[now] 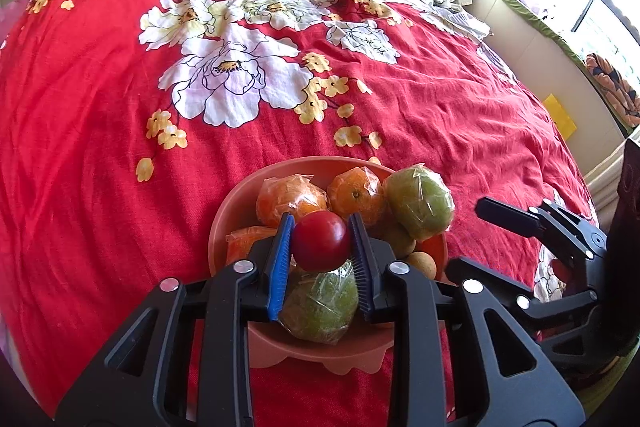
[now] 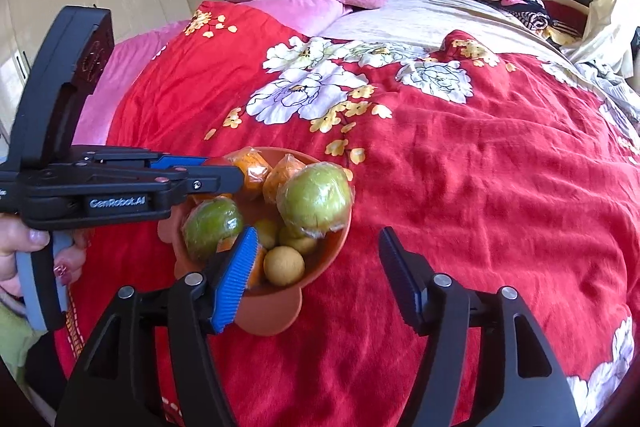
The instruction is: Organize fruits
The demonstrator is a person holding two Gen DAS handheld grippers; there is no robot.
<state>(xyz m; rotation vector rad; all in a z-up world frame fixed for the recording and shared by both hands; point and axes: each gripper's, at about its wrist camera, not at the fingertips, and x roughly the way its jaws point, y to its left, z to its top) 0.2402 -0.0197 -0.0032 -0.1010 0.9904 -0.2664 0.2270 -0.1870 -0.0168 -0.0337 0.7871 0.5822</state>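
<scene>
- Left hand-held gripper [image 1: 321,242] looks clamped on the red tomato [image 1: 320,241], over the orange bowl [image 1: 230,211].
- Right hand-held gripper [image 2: 316,267] gapes empty at the bowl's four o'clock, on the bed [image 2: 480,187].

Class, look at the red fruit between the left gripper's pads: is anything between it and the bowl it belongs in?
Nothing visible: the left gripper holds the red fruit directly above the bowl, over the wrapped fruit already inside.
</scene>
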